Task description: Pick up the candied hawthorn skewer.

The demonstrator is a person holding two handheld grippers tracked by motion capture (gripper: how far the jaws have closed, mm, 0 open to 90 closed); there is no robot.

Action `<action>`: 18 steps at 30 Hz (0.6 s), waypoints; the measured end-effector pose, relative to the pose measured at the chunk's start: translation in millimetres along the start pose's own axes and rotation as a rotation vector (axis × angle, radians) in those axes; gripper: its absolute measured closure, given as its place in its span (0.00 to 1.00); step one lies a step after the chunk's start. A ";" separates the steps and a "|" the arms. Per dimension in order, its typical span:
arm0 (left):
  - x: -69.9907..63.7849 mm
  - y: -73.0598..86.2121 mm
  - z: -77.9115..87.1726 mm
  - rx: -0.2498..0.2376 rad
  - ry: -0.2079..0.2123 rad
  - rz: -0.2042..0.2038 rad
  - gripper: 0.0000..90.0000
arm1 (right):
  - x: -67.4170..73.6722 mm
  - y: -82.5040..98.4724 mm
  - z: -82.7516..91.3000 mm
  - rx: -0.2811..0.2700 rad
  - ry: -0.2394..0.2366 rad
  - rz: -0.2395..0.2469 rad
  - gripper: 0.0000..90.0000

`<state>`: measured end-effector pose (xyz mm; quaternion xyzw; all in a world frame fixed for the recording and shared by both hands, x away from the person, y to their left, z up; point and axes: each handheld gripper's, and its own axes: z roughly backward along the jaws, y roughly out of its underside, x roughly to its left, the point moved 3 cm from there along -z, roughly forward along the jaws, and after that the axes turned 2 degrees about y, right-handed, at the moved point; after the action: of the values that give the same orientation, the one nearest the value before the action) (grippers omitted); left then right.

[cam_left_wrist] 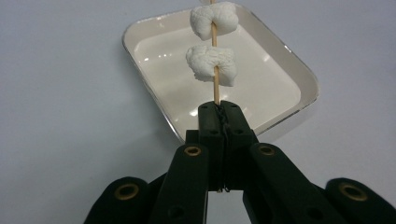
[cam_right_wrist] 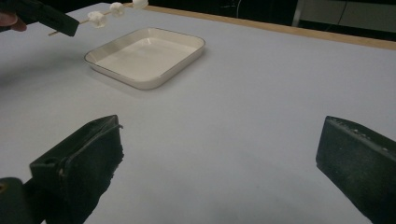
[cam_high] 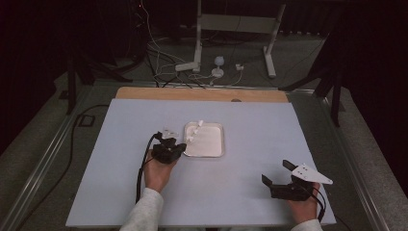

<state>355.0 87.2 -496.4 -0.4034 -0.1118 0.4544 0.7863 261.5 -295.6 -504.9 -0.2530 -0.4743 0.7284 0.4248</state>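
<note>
Over on the left, the left hand-held gripper (cam_left_wrist: 219, 109) has its jaws pressed tight together, pinching the bare end of a thin wooden skewer (cam_left_wrist: 215, 81). On that stick sit white marshmallows (cam_left_wrist: 212, 63), soft and lumpy, threaded one after another; the right gripper view shows three of them in a row (cam_right_wrist: 116, 9), spaced apart along the stick. The skewer hangs in the air over the near left edge of the tray (cam_left_wrist: 140, 28), tip pointing out across it, touching neither tray nor table. The tray itself is a shallow, cream-white rectangle with rounded corners and a glossy floor, sitting mid-table on the pale grey-blue table (cam_high: 250, 192) cover. Moving right, bare tabletop lies between the tray and the other hand. At the near right corner the right hand-held gripper (cam_high: 277, 173) rests low, its jaws spread wide apart with nothing between them, well apart from the tray. Beyond the table's wooden far edge, cables (cam_high: 159, 62) and a white stand (cam_high: 269, 48) sit on the floor.
</note>
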 end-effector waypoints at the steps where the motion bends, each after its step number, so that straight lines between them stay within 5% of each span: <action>1: 0.8 0.8 2.8 -0.011 0.001 0.000 1.00 | 0.6 -0.3 -0.5 -0.001 -0.002 0.002 0.00; 18: 7.2 16.5 26.8 -0.072 0.020 -0.032 1.00 | 3.6 -10.5 -2.9 -0.016 -0.004 -0.003 0.00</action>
<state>334.1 111.6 -492.5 -0.4343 -0.1265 0.4334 0.7795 265.8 -289.1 -496.5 -0.2540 -0.4814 0.7244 0.4230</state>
